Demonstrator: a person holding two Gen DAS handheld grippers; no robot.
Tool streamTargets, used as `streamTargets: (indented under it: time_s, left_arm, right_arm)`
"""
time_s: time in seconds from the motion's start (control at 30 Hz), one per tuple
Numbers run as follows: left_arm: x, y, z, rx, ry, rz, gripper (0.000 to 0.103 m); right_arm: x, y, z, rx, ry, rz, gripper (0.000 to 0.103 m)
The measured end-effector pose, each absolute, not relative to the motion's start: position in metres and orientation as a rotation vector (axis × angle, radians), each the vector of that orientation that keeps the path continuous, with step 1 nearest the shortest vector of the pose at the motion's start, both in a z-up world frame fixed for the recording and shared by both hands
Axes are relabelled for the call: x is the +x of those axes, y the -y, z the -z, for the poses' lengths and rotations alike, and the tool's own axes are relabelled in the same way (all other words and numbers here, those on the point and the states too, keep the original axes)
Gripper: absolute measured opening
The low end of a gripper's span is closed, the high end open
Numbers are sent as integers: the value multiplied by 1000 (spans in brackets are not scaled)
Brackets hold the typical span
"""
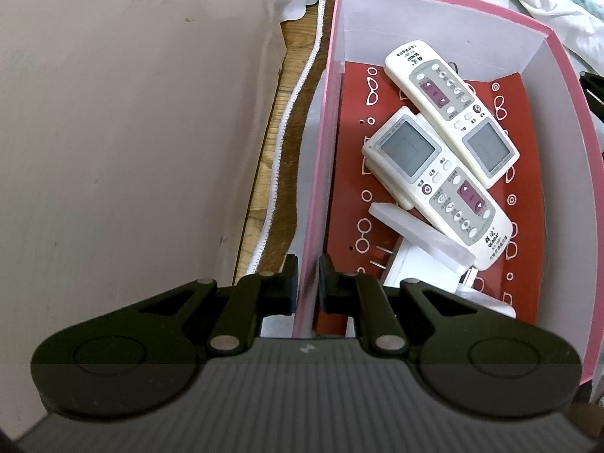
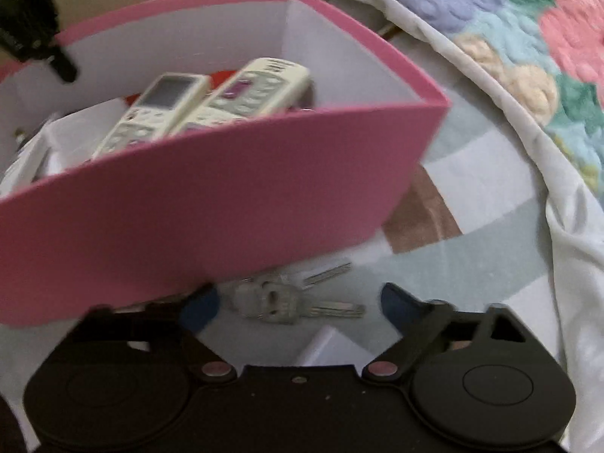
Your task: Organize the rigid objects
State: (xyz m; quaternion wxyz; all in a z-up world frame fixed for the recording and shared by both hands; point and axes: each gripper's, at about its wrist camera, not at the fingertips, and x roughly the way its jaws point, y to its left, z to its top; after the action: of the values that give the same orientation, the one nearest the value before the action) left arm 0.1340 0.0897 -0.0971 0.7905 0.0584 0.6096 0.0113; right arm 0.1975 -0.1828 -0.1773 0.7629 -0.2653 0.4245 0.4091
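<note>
A pink box (image 1: 321,173) with white inner walls holds two cream remote controls (image 1: 438,177) (image 1: 453,109), a white charger plug (image 1: 415,264) and a clear flat piece (image 1: 419,234) on a red patterned card. My left gripper (image 1: 307,283) is shut on the box's left wall. In the right wrist view the pink box (image 2: 226,204) is in front, with the remotes (image 2: 204,102) inside. A bunch of keys (image 2: 287,298) lies on the bedding just below the box. My right gripper (image 2: 298,302) is open, its fingers on either side of the keys.
A beige wall or panel (image 1: 132,132) stands left of the box, with a strip of wooden floor (image 1: 279,132) between them. A floral quilt (image 2: 528,49) lies at the right. A white object (image 2: 332,347) sits close below the keys.
</note>
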Motion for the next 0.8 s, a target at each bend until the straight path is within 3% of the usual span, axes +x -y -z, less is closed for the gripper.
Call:
streamTargets:
  time_s: [0.13, 0.23, 0.37, 0.4, 0.43, 0.47, 0.5, 0.67, 0.7, 0.77, 0.8]
  left_arm:
    - [134, -86, 99, 133, -1311, -33, 10]
    - [134, -85, 99, 137, -1309, -36, 10]
    - [133, -84, 100, 143, -1307, -41, 10]
    - [133, -84, 100, 143, -1307, -43, 10]
    - [133, -84, 99, 142, -1307, -44, 11]
    - [133, -84, 99, 142, -1307, -43, 11]
    - [133, -84, 99, 143, -1307, -44, 11]
    - [132, -84, 99, 144, -1312, -55, 11]
    - [132, -85, 99, 143, -1311, -58, 11]
    - [132, -84, 99, 143, -1311, -61, 11]
    - [132, -84, 99, 144, -1311, -62, 11]
  right_arm:
    - [206, 189, 180, -507, -993, -884, 100]
    - [203, 187, 175, -488, -1020, -869, 84]
    - [188, 189, 171, -490, -992, -853, 81]
    - [185, 192, 170, -481, -985, -847, 76]
    - [182, 196, 169, -460, -975, -832, 64]
    - [181, 200, 168, -448, -972, -803, 42]
    - [181, 206, 166, -399, -980, -790, 32]
    - [175, 227, 166, -327, -969, -733, 31]
    - [176, 230, 167, -321, -965, -725, 27]
    - [170, 233, 165, -328, -935, -728, 7]
    - [165, 231, 164, -361, -919, -746, 7]
